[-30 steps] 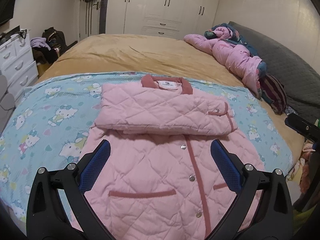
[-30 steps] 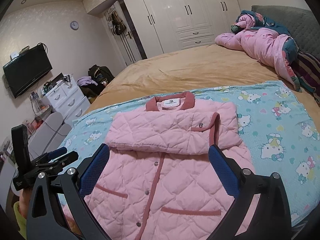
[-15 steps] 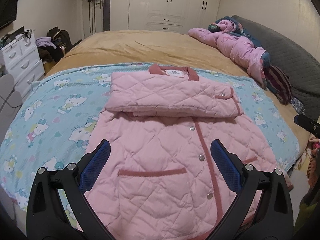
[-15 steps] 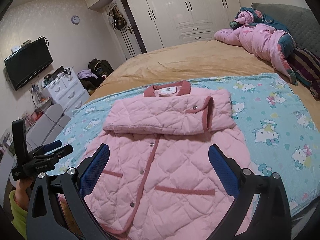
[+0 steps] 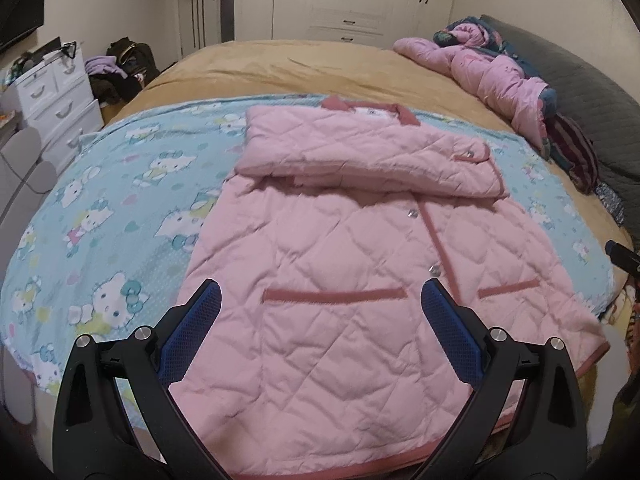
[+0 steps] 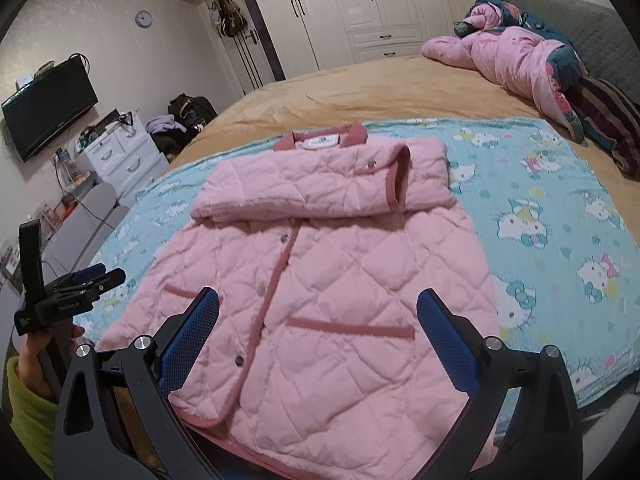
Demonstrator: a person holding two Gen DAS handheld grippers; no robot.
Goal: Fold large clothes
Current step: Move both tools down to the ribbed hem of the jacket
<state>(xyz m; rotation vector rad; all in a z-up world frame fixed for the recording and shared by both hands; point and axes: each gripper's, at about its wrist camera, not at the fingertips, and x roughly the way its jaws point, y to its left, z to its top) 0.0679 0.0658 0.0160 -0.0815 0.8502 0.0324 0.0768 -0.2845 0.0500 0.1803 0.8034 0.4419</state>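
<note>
A pink quilted jacket (image 5: 340,264) with dark pink trim lies front up on a blue cartoon-print blanket (image 5: 104,208) on the bed; it also shows in the right wrist view (image 6: 320,280). Both sleeves are folded across its chest below the collar (image 6: 320,142). My left gripper (image 5: 318,320) is open and empty above the jacket's hem, nearer its left side. My right gripper (image 6: 318,320) is open and empty above the hem at the right side. The left gripper also shows in the right wrist view (image 6: 72,292), at the far left.
A tan bedspread (image 5: 304,64) covers the far bed. A crumpled pink duvet (image 5: 484,68) and striped pillow (image 5: 572,152) lie at the right by a grey headboard. White drawers (image 5: 56,96) stand left, wardrobes (image 6: 360,8) behind, a TV (image 6: 48,108) on the wall.
Both grippers have drawn back toward the near edge of the bed, so the jacket's hem now shows between the fingers. The jacket has not moved.
</note>
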